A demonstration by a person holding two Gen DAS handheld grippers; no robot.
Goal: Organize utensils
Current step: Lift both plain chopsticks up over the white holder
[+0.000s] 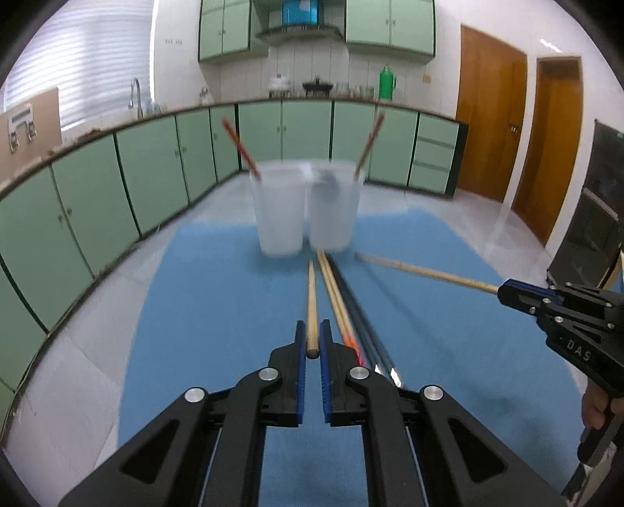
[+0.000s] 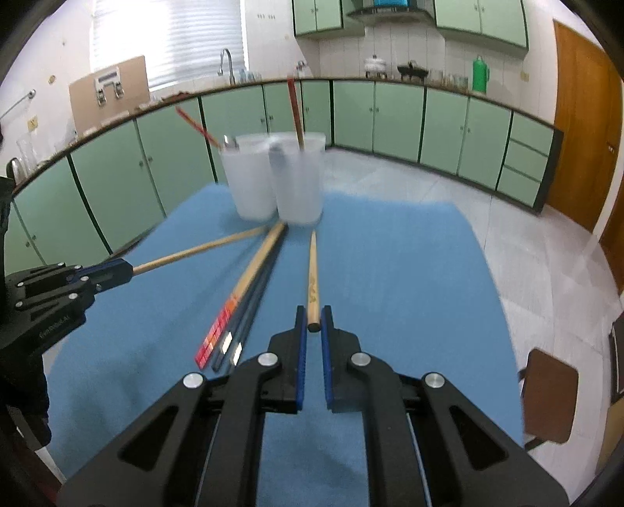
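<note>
Chopstick (image 1: 312, 304), light, stiff and slippery, lay between the left gripper (image 1: 312, 343) fingers, gripped at its butt end; the right gripper (image 2: 313, 325) likewise clamped another, cups (image 2: 273, 179) ahead.

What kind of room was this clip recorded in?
Most likely a home kitchen. Green base cabinets run along the walls under a long counter, a sink faucet stands by the window, and a range hood hangs between the upper cabinets. The work happens on a blue mat.
</note>
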